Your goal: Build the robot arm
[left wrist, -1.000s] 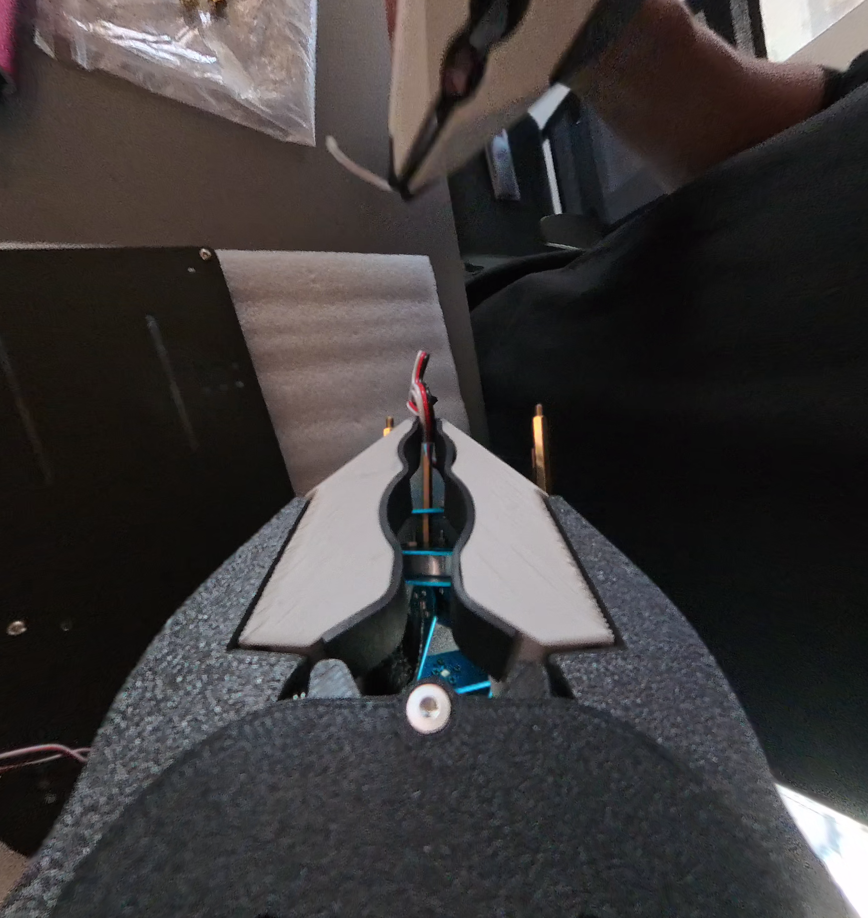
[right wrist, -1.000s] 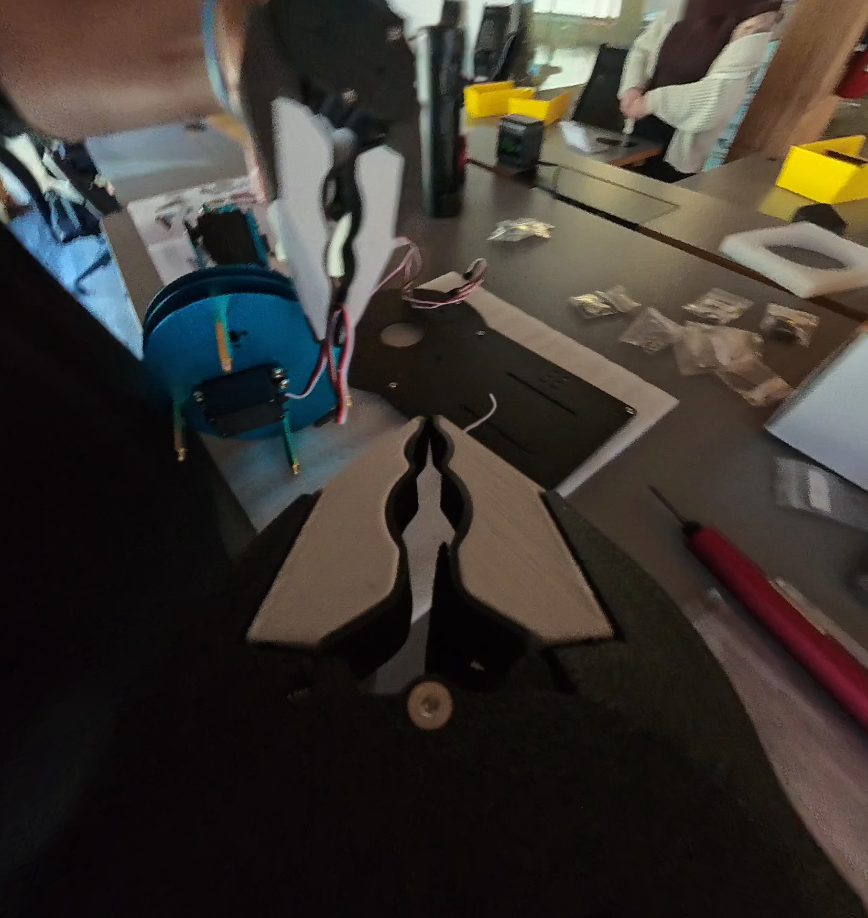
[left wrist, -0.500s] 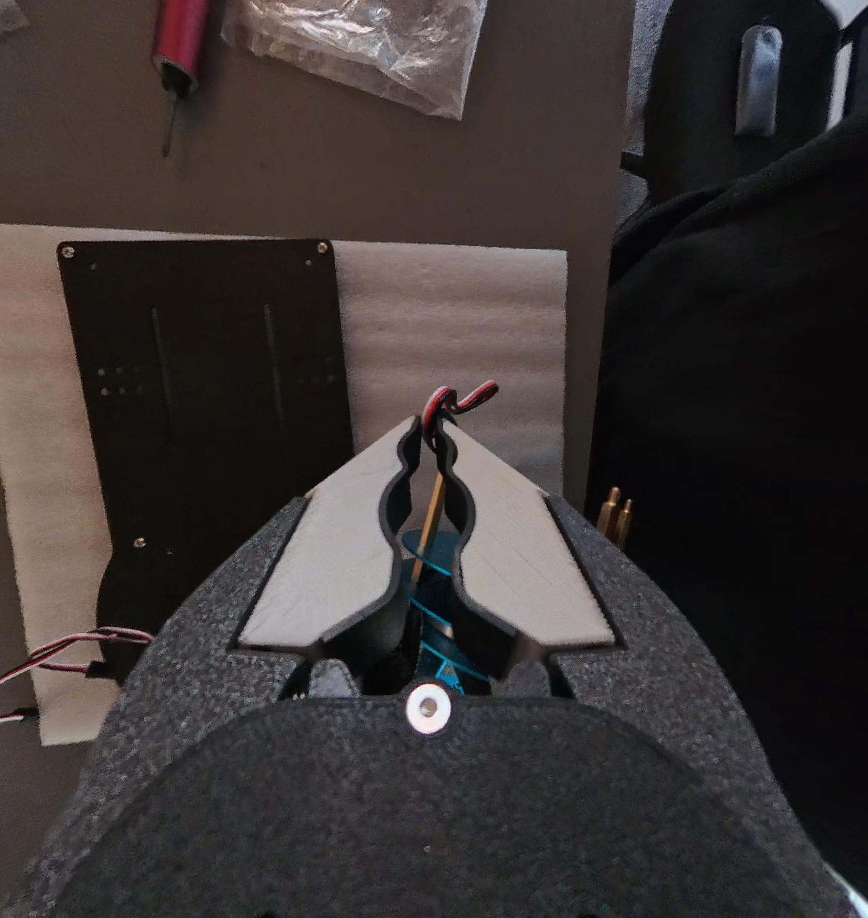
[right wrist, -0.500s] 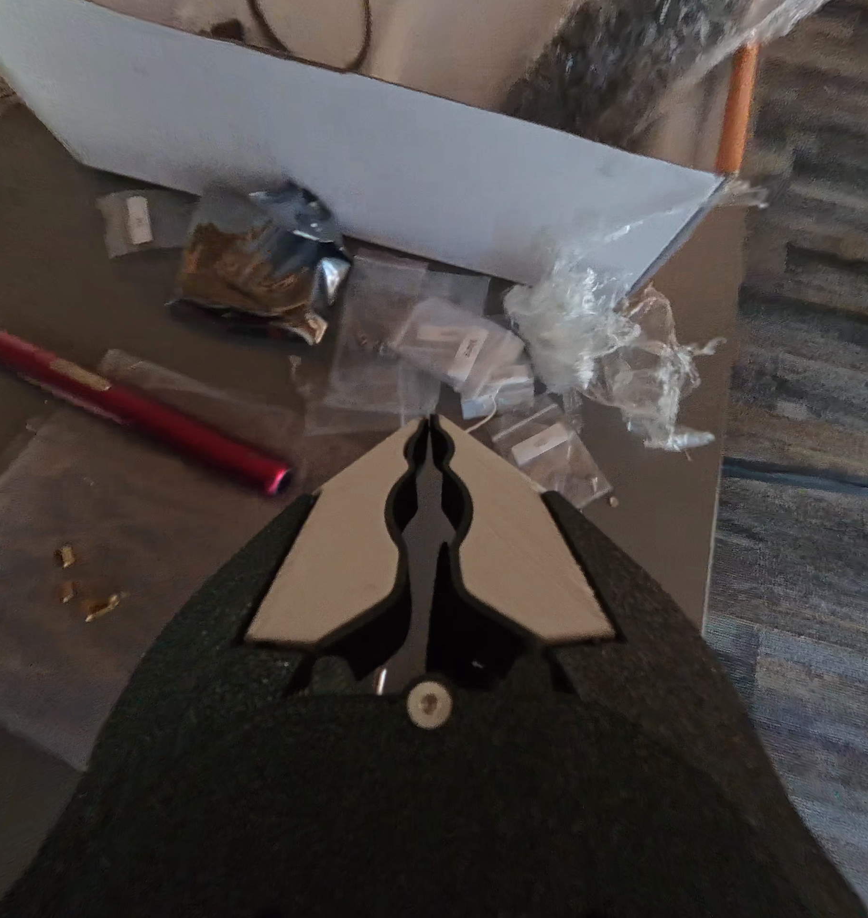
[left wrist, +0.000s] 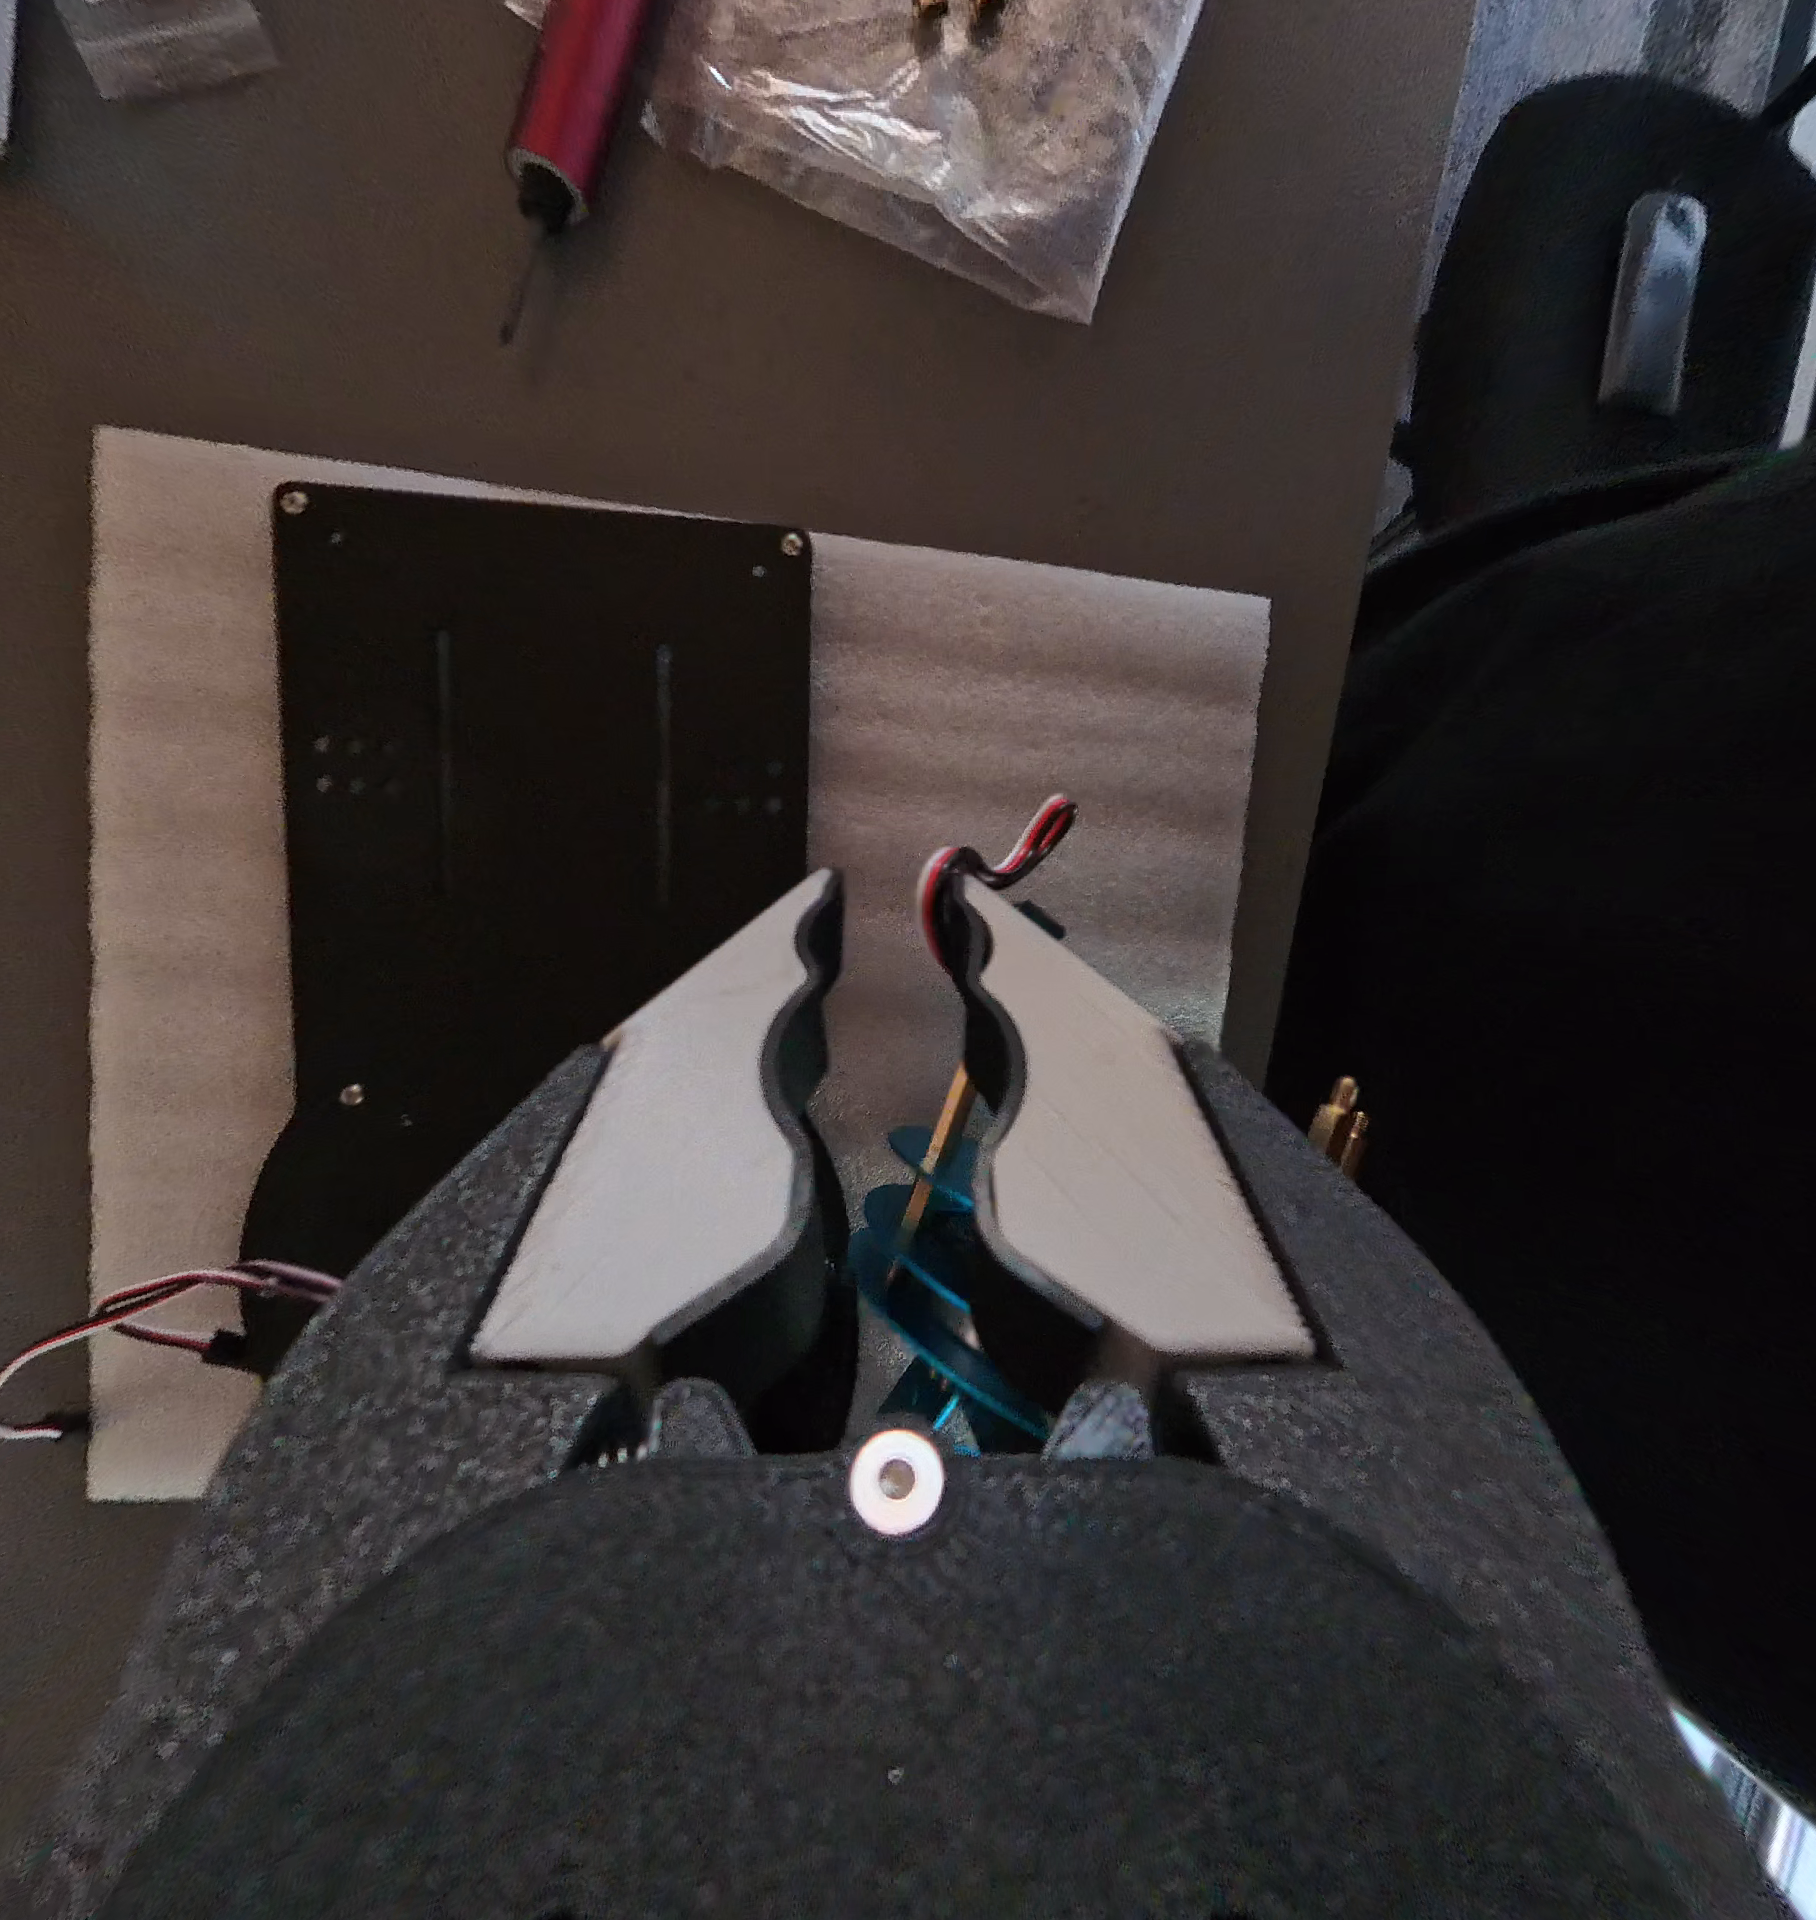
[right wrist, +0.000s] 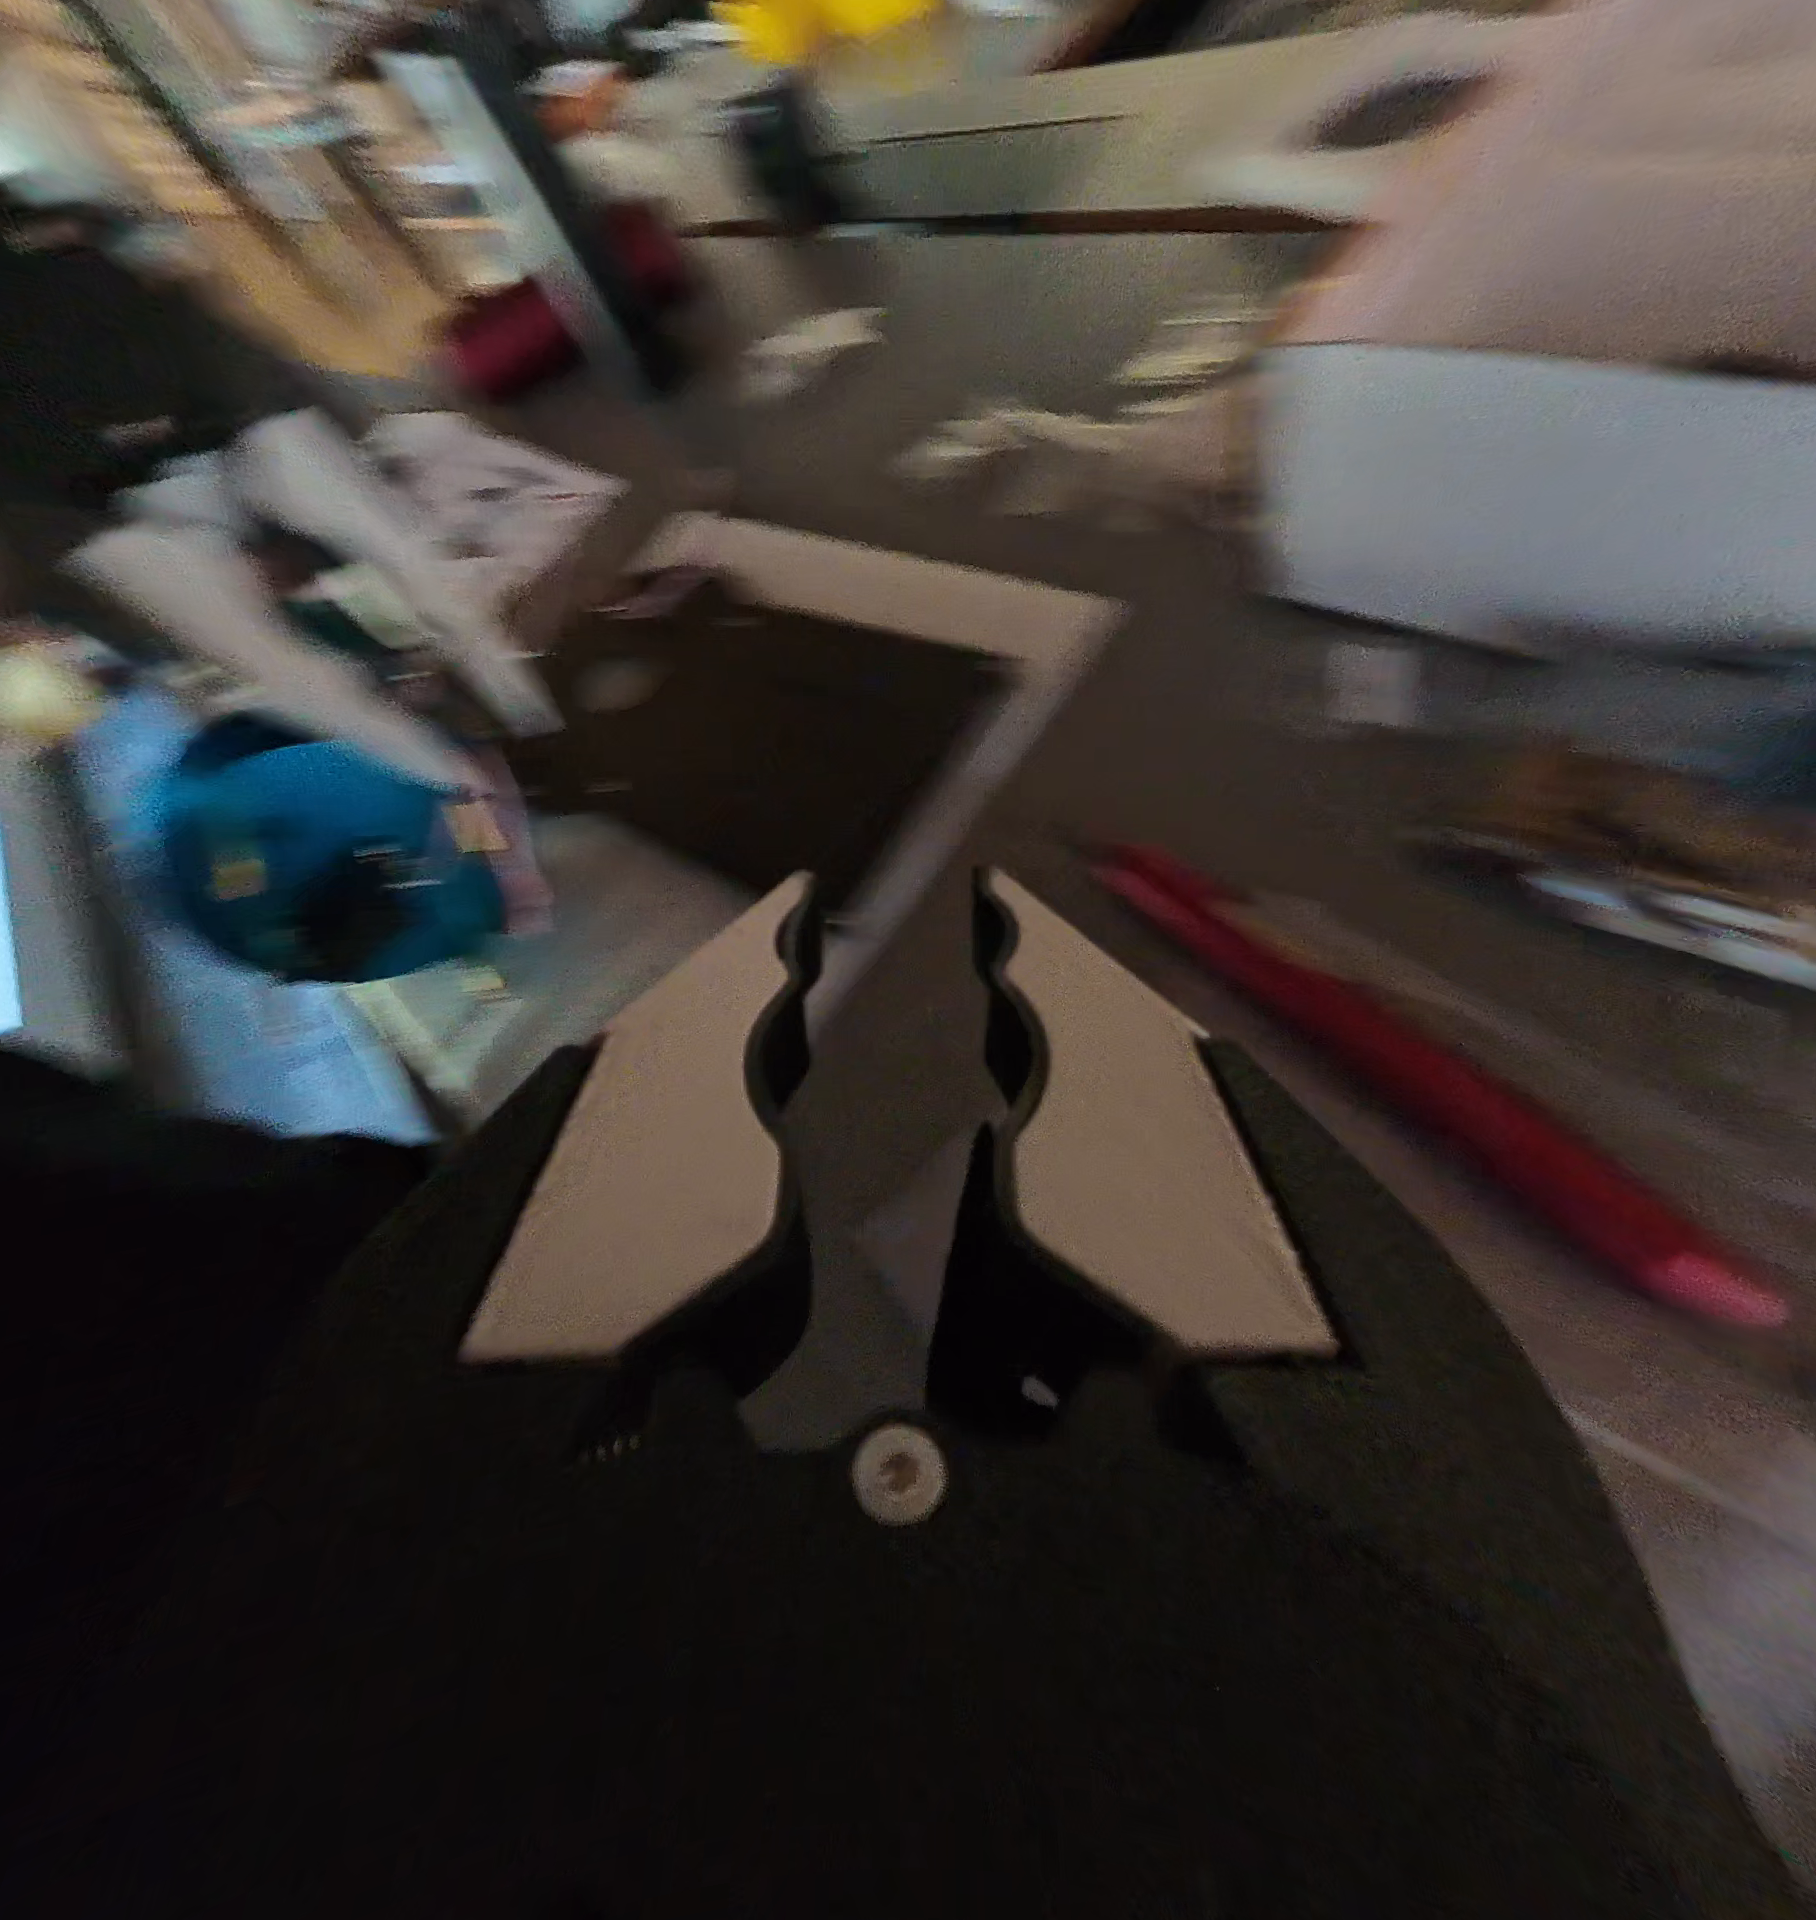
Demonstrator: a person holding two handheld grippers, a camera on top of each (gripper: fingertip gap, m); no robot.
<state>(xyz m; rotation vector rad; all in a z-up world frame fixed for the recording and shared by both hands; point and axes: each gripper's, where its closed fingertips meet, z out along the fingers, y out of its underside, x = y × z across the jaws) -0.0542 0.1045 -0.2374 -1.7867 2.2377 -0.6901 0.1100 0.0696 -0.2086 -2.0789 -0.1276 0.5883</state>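
Observation:
My left gripper (left wrist: 896, 894) is open above the white foam sheet (left wrist: 1039, 727). A blue disc assembly (left wrist: 925, 1278) with a brass post sits low between its jaws. The assembly's red, white and black wire (left wrist: 997, 862) rests against the right fingertip. A black plate (left wrist: 540, 790) lies on the foam to the left. The right wrist view is badly blurred. My right gripper (right wrist: 896, 894) is open and empty over the table, pointing at the black plate (right wrist: 779, 748). The blue assembly (right wrist: 322, 862) shows at the left there, with pale gripper fingers (right wrist: 312, 582) above it.
A red screwdriver (left wrist: 571, 94) and a clear plastic bag (left wrist: 935, 135) lie beyond the foam. A second wire (left wrist: 104, 1340) trails off the plate's near left corner. Brass standoffs (left wrist: 1340, 1122) stick out beside a person's dark clothing (left wrist: 1610, 1039). A white box (right wrist: 1558, 488) stands at the right. There is about 20 centimetres between the tips of the two grippers.
My left gripper has opened from its shut hold on the wire and brass post. My right gripper has opened and swung from the box and bags back toward the black plate.

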